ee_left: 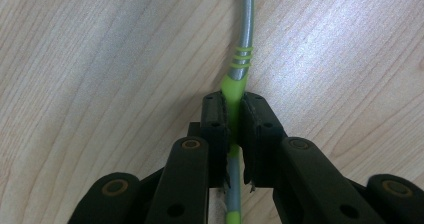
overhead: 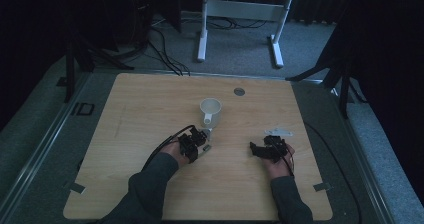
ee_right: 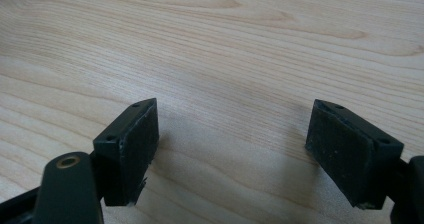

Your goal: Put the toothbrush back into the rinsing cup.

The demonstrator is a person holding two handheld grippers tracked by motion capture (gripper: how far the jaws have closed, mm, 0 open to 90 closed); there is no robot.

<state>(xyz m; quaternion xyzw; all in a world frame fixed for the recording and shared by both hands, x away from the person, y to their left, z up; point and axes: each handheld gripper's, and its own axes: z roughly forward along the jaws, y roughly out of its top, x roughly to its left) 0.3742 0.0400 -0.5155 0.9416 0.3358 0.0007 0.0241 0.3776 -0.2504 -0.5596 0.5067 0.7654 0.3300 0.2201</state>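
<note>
Left gripper [ee_left: 232, 116] clamped on a green-and-grey toothbrush [ee_left: 239, 69] lying on the wooden bench [overhead: 150, 109].

Jaws pinched tight on the green part of the handle, grey neck running ahead flat along the wood. Seen from above, toothbrush just in front of the left gripper, close beside the white mug [overhead: 210, 110]. Right gripper [ee_right: 255, 149] resting low over bare wood, jaws wide, nothing between them. Likely the pick-up step, grip made; next move probably calls for a lift and a tilt toward the mug's mouth.
</note>
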